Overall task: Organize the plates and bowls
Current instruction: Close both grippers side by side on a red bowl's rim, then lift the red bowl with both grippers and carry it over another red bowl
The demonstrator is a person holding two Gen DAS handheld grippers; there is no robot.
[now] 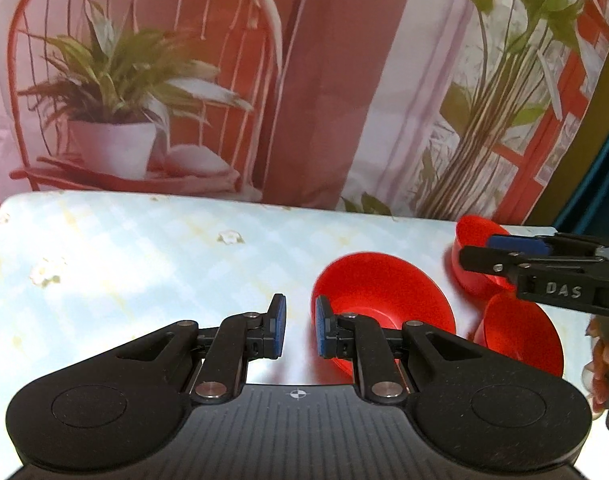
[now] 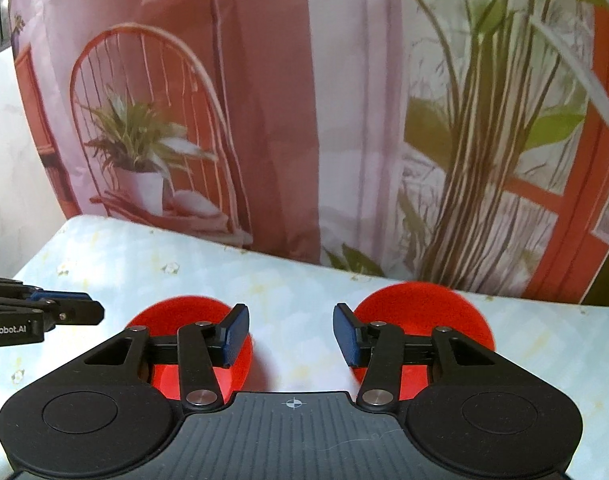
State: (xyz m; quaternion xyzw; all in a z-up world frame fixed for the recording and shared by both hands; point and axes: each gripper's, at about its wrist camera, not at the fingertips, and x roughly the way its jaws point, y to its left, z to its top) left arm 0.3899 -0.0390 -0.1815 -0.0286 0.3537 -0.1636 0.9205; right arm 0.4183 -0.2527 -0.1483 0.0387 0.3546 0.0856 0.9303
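In the left wrist view three red bowls sit on the table at the right: a wide one (image 1: 384,296), a far one (image 1: 472,256) and a near one (image 1: 520,332). My left gripper (image 1: 300,330) is open and empty, its right finger at the wide bowl's left rim. My right gripper (image 1: 484,254) reaches in from the right over the far bowl. In the right wrist view my right gripper (image 2: 291,334) is open and empty above the table, between a red bowl at the left (image 2: 184,312) and one at the right (image 2: 420,308). The left gripper's (image 2: 92,312) tip shows at the left edge.
The table (image 1: 124,264) has a pale blue checked cloth with small flowers. A printed backdrop (image 1: 304,80) of a red chair, plants and a window hangs right behind its far edge. A dark teal curtain (image 1: 600,184) is at the far right.
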